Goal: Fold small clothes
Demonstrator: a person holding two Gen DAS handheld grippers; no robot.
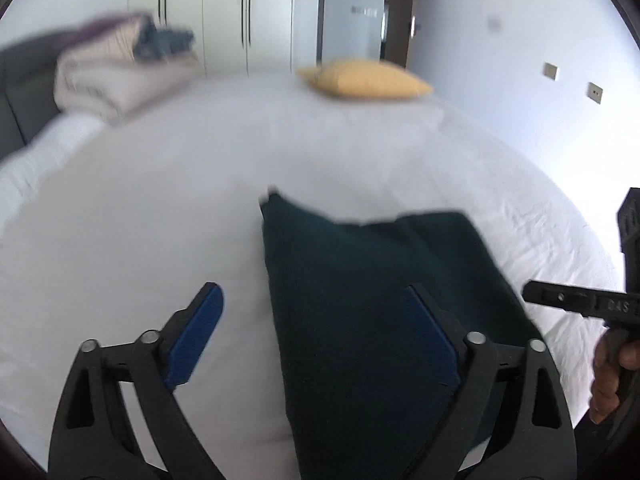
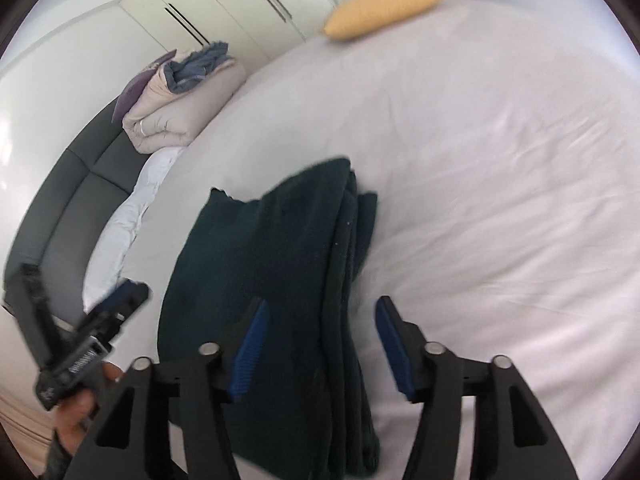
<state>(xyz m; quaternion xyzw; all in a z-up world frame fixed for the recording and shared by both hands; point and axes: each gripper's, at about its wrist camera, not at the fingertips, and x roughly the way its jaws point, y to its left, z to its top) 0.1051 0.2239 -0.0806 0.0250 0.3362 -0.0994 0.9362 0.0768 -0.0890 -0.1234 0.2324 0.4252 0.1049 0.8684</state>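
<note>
Nearest, the left hand-held gripper [image 1: 316,300] stands wide with nothing pinched; its right finger hangs over the folded dark-green cloth [image 1: 380,280], its left finger over bare sheet. Likewise the right hand-held gripper [image 2: 320,312] is parted, straddling the cloth's layered right edge without pressing it. That cloth lies flat on the white bed [image 2: 500,200]. Farther off sit a folded beige duvet [image 2: 180,108] with blue garments on top, a yellow pillow [image 1: 368,78] and cream wardrobes [image 1: 224,12].

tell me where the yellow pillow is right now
The yellow pillow lies at the far edge of the white bed, top centre in the left wrist view, well beyond the folded dark green garment and right of the beige bedding pile.
</note>
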